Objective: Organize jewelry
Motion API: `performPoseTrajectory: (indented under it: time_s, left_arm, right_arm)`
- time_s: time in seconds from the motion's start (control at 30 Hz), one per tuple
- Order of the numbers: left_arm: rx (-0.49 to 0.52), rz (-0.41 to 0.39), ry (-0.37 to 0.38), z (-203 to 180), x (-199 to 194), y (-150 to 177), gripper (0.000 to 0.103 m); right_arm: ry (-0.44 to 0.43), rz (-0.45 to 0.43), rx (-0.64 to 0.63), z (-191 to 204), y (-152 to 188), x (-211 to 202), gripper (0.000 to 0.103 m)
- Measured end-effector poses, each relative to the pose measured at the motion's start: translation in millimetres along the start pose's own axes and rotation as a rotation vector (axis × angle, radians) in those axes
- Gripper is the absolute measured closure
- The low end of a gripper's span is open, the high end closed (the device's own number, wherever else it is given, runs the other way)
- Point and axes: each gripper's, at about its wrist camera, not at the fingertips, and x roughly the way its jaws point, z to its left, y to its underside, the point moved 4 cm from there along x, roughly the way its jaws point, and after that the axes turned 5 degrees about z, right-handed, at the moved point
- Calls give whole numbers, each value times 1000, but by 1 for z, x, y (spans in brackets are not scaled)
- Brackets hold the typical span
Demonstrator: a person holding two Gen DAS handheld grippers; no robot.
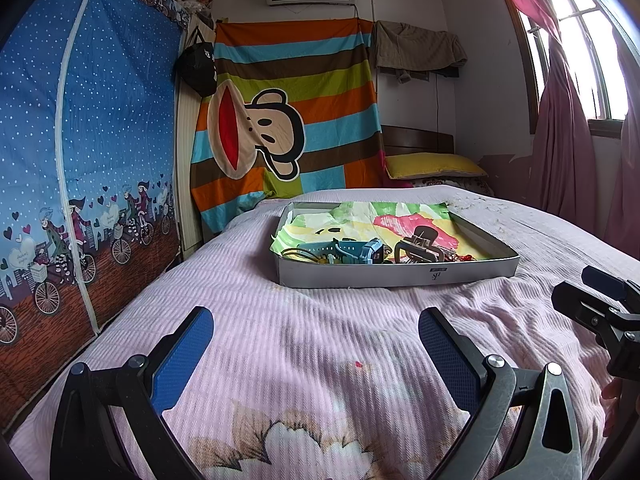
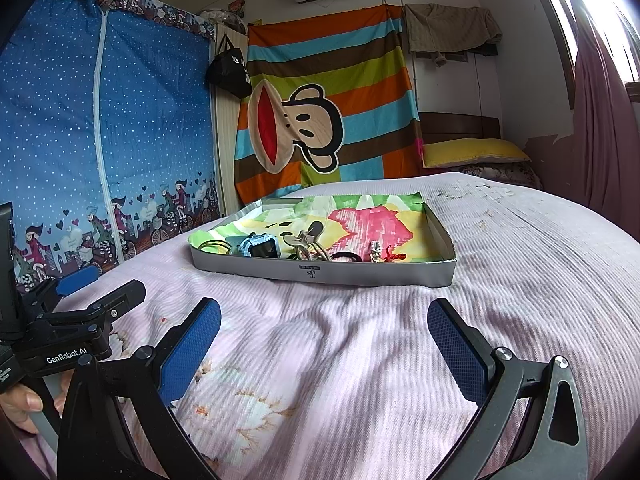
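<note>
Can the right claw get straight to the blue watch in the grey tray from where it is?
Probably yes. The right claw is open, and only bare pink bedspread lies before the shallow grey tray; the blue plastic watch sits near its front wall.

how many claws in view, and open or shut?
2. Left claw hangs open over the pink bedspread, short of the tray. Right claw is open beside it, to its right. Neither holds anything.

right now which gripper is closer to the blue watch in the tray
Left, though only slightly. The left gripper sits nearly straight in front of the blue watch. The right gripper is open too, off to the watch's right, facing the tray middle.
</note>
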Motion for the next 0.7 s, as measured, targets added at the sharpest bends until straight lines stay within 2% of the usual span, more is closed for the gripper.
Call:
performPoseTrajectory:
  time_s: [0.7]
  left_arm:
    - [26,8,-42,-2,3,6,0]
  right_arm:
    - [-1,5,0,0,1,0,2]
